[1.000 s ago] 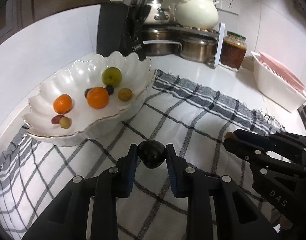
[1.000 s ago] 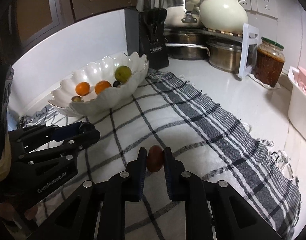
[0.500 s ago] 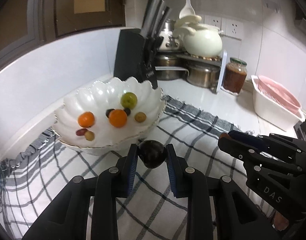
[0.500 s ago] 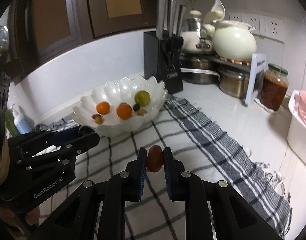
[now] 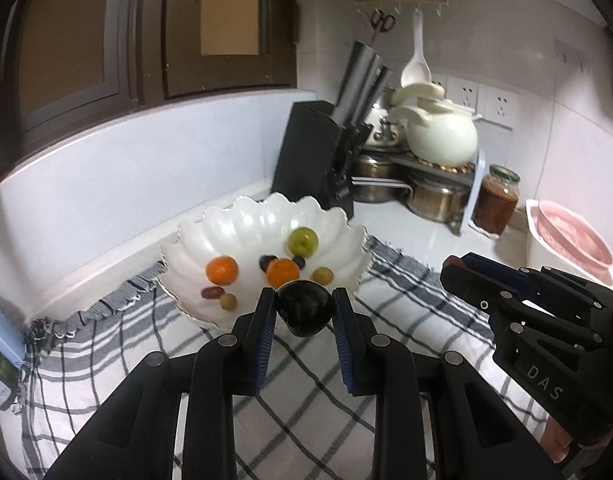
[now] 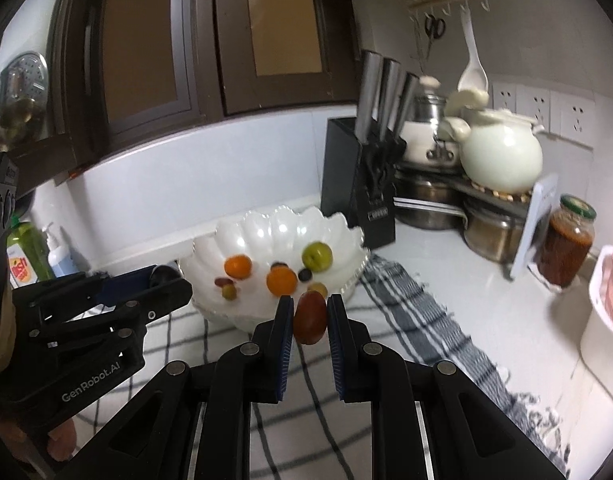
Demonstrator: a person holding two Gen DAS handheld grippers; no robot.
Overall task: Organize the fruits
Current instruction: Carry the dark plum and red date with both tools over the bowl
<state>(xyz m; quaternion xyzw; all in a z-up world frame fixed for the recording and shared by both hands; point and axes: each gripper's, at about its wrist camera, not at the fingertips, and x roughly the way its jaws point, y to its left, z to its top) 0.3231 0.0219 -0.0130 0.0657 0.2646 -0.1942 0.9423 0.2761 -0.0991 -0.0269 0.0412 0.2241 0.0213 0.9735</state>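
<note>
Fruit sits pinched in both grippers. The left gripper [image 5: 305, 312] has its fingers [image 5: 263, 334] closed on a dark plum [image 5: 305, 314], the blue pads pressing its two sides while the fruit bulges out past the tips, in the air above the checked cloth [image 5: 306, 408]. The right gripper [image 6: 309, 318] clamps a reddish-brown fruit [image 6: 310, 317] the same way, upright between narrow-set fingers [image 6: 284, 344], its top rising just above the tips. Both held fruits hang just short of the near rim of the scalloped white bowl [image 5: 242, 224], which rests on the cloth on the white table [image 5: 418, 240]. In the bowl lie two oranges [image 5: 222, 270], a green fruit [image 5: 302, 241], a yellowish small fruit [image 5: 322, 275], and several dark and pale grapes [image 5: 212, 291]. Seen from the left wrist, the right gripper is well off to the right of the plum. Behind the bowl stand a black knife block [image 5: 314, 160], steel pots [image 5: 438, 198], a cream pot [image 5: 442, 136] and a jar [image 5: 500, 200].
</note>
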